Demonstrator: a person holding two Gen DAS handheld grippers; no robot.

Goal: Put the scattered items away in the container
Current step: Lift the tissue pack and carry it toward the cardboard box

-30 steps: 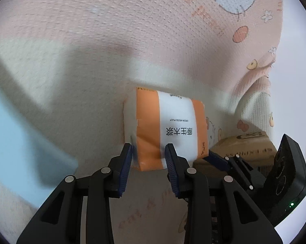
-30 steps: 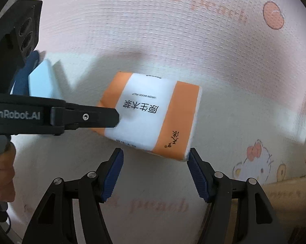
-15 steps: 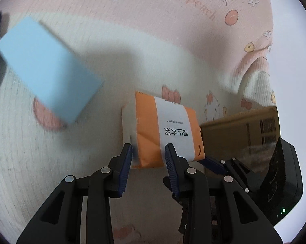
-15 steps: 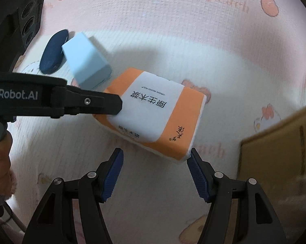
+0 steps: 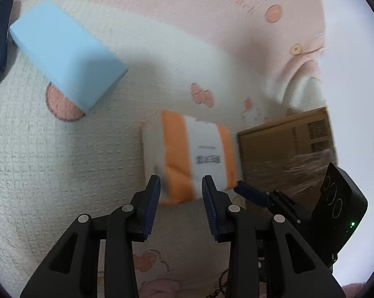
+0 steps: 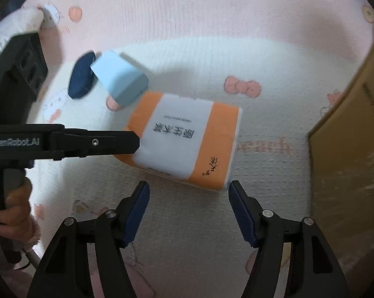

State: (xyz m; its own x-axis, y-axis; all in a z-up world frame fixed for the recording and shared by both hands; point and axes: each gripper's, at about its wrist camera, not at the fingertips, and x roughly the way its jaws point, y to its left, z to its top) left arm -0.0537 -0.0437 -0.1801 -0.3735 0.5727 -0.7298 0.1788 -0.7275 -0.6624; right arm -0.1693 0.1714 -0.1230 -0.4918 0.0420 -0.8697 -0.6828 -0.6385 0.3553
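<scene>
Since a second ago the cardboard box (image 6: 346,134) has been sliding into view on the right and the blue block (image 6: 118,82) on the left, so you are carrying the tissue pack (image 6: 184,139) across the pink printed blanket (image 6: 211,24) toward the box.

Your left gripper (image 5: 180,200) is holding one end of the pack, and its jaws are opening with the pack still between them. Your right gripper (image 6: 188,211) is standing spread wide below the pack's near edge; the pictures do not show whether its pads are touching.

You are handling something that looks light and soft: a plastic-wrapped bundle that will likely dent and sag from a one-end grip, and the film may slip. Taking it across the short width, near the middle, looks safer.

The pack is a flat rectangle, white with two orange bands and dark printed characters. It is hanging above the blanket, just beside the box, not yet over its opening.
</scene>
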